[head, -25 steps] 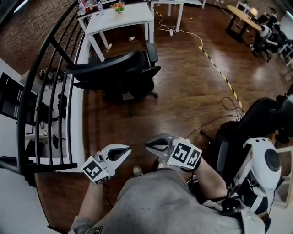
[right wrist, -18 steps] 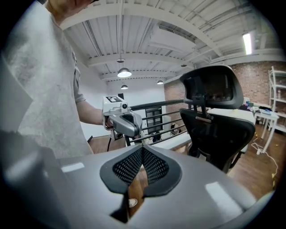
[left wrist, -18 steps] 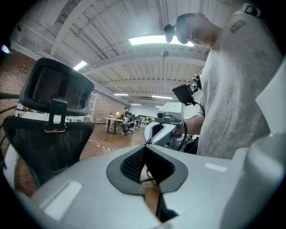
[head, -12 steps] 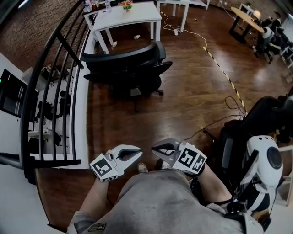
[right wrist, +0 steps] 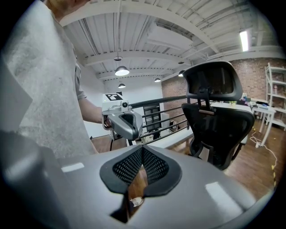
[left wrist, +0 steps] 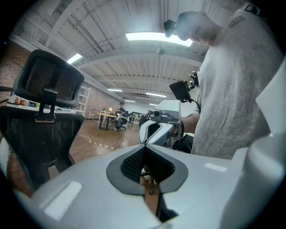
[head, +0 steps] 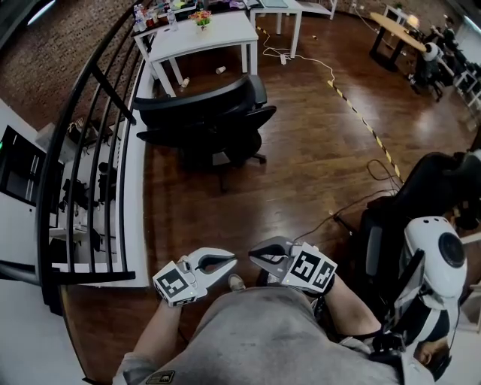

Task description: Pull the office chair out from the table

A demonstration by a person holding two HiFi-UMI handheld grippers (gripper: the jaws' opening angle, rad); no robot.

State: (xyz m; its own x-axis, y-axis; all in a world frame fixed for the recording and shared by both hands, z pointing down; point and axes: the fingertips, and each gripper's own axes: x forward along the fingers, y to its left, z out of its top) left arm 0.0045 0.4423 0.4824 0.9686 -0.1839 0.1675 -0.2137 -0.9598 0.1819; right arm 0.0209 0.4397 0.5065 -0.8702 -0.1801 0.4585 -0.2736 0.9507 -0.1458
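On the white surface (head: 218, 34) at the frame's top, a small pot (head: 200, 16) is holding what look like flowers. The bottles (head: 140, 15) beside it are too small to make out. The office chair (head: 207, 113) is standing just below that surface, upper centre, its underside mostly hidden beneath the seat. The left hand-held gripper (head: 229, 262) and right hand-held gripper (head: 255, 252) are hovering low centre, each pressed together on nothing, their rear ends covered by the person's shirt (head: 263, 338).
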